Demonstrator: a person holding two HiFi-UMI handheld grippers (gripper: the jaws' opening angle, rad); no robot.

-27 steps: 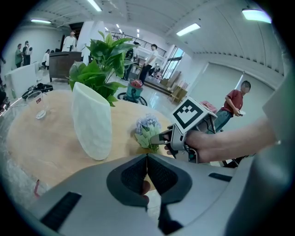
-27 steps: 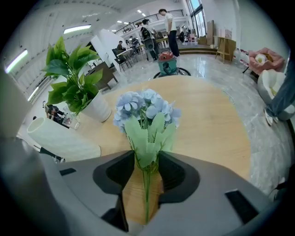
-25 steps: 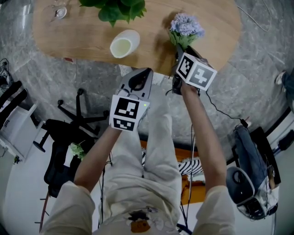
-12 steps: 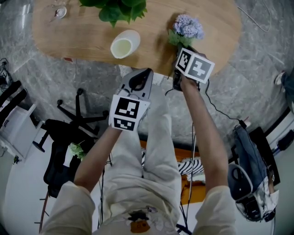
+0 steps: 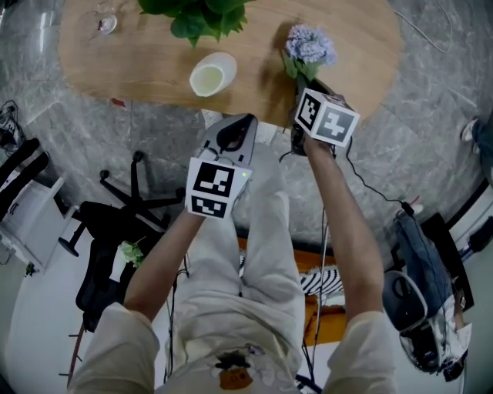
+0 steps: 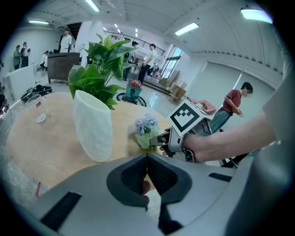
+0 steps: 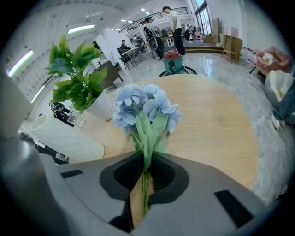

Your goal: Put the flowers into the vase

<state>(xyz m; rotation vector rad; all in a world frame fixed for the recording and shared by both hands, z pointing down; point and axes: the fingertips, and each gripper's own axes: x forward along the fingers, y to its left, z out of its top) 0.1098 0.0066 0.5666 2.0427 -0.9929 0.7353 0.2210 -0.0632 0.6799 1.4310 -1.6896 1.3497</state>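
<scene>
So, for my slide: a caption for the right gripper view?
Right gripper, jaws just closing on stems of the blue flowers, over a wooden table.

Oval wooden table (image 5: pixel 139 69), upper frame; leafy potted plant (image 5: pixel 196 15) at its top edge; drinking glass (image 5: pixel 102 23), upper left; black office chair (image 5: pixel 92 215), left; dark backpack (image 5: pixel 422 258), lower right.

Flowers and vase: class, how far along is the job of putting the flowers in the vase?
Done: the right claw, whose jaws have just been closing, pinches the stems of the blue flowers. In hand: that grip, at the near edge of the wooden table, apart from the white vase. Left: carry the bunch to the vase, upright and empty, and lower the stems in. The left claw is shut on nothing.
</scene>
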